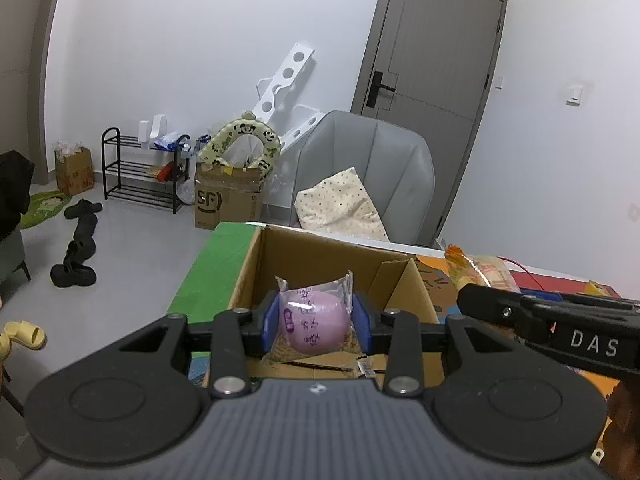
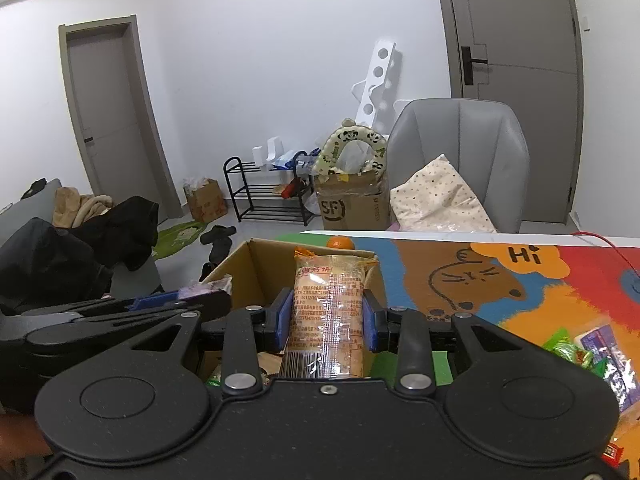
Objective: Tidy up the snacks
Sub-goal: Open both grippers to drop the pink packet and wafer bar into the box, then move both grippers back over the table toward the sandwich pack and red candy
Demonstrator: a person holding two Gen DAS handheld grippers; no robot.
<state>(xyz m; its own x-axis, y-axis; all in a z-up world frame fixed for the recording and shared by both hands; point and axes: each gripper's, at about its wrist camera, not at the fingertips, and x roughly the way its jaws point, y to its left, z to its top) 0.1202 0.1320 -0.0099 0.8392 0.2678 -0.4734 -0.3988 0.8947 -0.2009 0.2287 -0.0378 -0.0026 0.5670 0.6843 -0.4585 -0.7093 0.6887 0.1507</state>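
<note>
Both tools hung over the open cardboard box (image 1: pixel 336 264) on the counter (image 2: pixel 520 280). The left tool (image 1: pixel 318 320) was clamped on a wrapped purple bun (image 1: pixel 314 322); the right tool (image 2: pixel 328 316), at its three o'clock, was clamped on a long biscuit pack (image 2: pixel 329 312). Both pointed slightly downward. I'd lower each well inside the walls before letting go, one at a time, so the packs wouldn't collide.

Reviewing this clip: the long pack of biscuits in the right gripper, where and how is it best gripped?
Across its narrow width, near mid-length, coming in along its long axis from the near end, much as the right gripper holds it now. The biscuit pack is long, slim and stiff with stacked biscuits, so the blue pads span its sides easily; its crimped end would probably only crumple.
</note>
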